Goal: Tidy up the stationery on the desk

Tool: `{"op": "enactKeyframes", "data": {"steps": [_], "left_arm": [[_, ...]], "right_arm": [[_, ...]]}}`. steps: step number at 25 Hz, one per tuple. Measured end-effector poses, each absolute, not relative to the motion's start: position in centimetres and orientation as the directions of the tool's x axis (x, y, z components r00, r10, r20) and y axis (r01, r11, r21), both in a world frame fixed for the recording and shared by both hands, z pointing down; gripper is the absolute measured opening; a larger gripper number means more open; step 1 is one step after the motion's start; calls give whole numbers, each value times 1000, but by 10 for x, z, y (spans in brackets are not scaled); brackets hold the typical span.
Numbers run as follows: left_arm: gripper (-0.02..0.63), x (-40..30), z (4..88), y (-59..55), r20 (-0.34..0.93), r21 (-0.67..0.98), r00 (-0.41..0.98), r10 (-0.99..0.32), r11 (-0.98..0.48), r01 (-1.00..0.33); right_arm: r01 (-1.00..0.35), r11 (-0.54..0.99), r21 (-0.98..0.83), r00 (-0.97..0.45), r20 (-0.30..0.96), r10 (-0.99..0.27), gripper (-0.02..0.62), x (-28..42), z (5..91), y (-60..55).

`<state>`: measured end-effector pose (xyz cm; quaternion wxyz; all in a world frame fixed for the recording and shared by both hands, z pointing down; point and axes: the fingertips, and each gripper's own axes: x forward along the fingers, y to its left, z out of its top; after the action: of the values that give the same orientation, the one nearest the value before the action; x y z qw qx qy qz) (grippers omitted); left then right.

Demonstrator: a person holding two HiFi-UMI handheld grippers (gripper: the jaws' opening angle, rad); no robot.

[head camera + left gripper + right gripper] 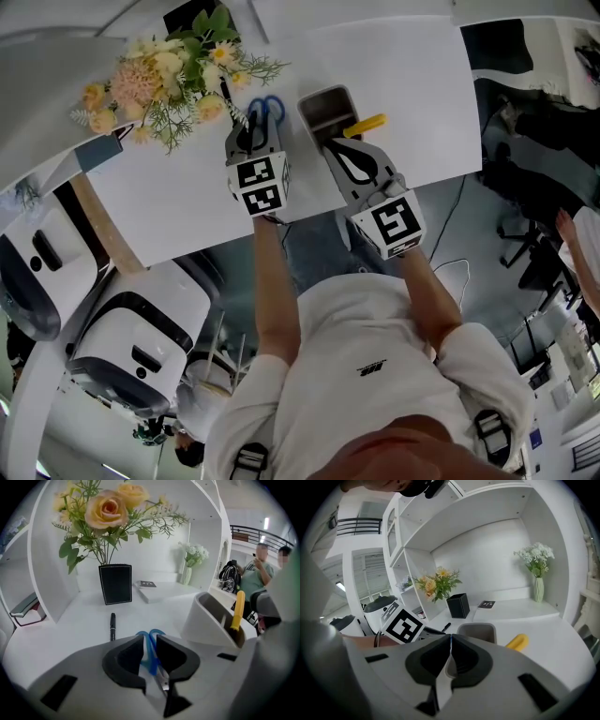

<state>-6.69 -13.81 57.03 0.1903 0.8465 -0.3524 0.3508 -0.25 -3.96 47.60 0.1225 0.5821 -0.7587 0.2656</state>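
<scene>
The person's arms reach from the desk's [187, 197] near edge out over its white top. The left gripper [251, 131] [150, 641] sits mid-desk with its jaws closed on the scissors [267, 108] [150, 651]. They pinch the blue handles from both sides, the loops poke out past the tips toward the far edge, and a bit of metal blade shows on the near side. Whether the scissors rest on the desk or hang just above it cannot be told. Just to the right, the right gripper [332, 144] [449, 641] has its jaws pressed together with nothing between them. Its tips lie at the near end of the grey holder [328, 98] [206, 620] [476, 626]. The holder stands just beside the scissors, toward the desk's right edge. A yellow thing [367, 124] [239, 606] [516, 642] leans out of it to the right. Beyond the left gripper a black pen [112, 626] [446, 626] lies flat on the desk. Farther on, by the far left corner, stands a black vase [115, 584] [458, 605] of peach and yellow flowers [169, 75] [108, 513] [436, 584]. A dark card [148, 584] [486, 604] lies near the far edge, and a pale vase [187, 573] [538, 590] of white blooms stands beyond it to the right.
</scene>
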Motion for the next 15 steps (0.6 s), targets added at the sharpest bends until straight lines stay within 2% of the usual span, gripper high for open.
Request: {"op": "enactKeyframes", "data": {"steps": [15], "left_arm": [[0,-53,582,-140,761,46,472,-446,-688,-724]], "right_arm": [[-951,158,-267,-277,500,-821,0,3,479,-35]]}}
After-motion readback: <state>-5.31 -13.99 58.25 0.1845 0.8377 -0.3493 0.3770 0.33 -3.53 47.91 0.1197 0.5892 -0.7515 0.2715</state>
